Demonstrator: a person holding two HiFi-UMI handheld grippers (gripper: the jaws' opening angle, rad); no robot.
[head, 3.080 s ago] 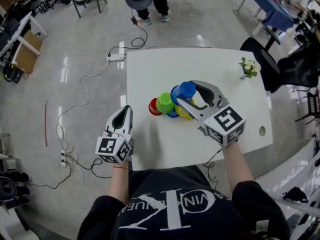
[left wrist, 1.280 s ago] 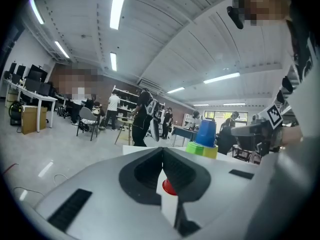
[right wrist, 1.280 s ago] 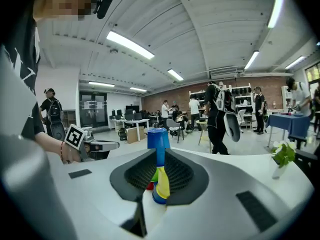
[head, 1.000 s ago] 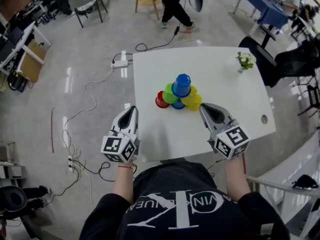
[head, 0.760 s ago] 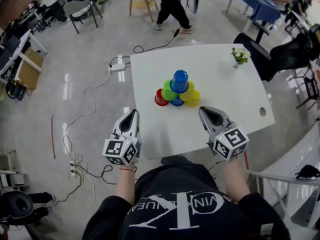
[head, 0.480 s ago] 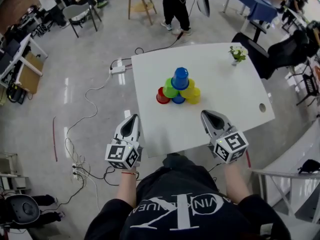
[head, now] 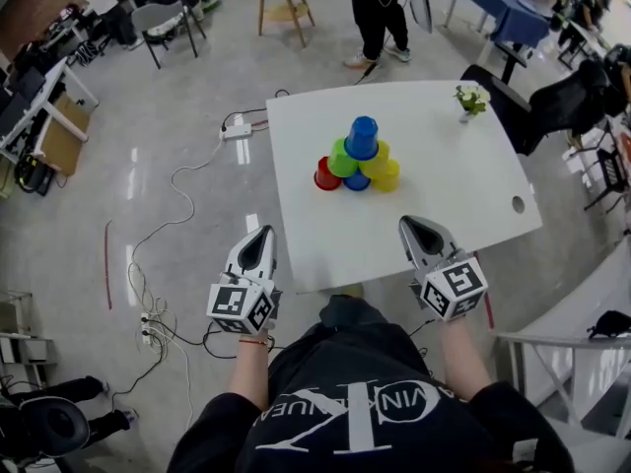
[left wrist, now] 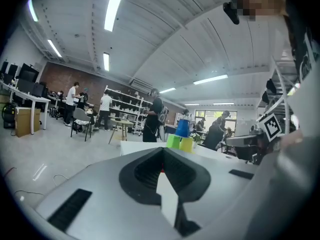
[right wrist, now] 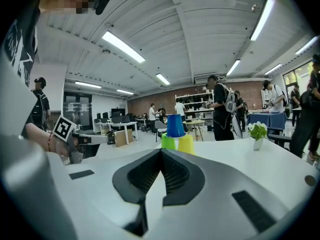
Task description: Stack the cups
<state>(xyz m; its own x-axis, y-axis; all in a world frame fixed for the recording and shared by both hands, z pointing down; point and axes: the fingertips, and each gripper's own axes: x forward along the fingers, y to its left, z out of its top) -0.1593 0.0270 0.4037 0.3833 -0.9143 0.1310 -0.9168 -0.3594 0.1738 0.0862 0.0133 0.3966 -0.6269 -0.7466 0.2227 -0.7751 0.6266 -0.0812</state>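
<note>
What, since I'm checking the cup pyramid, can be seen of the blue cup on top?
The top blue cup looks like glossy plastic, tapered, with no visible damage. It stands upright but upside down, wide rim downward, as the pyramid's peak. It rests on the inverted green cup and yellow cup beneath it. Nothing else touches it.

The near half of the tabletop point(head: 335, 235) lies bare, open right up to the cup pyramid point(head: 359, 156), the one obstacle in the middle. Clear strips flank the pyramid left and right. A small potted plant point(head: 471, 101) stands at the far right corner, well apart from the cups.
</note>
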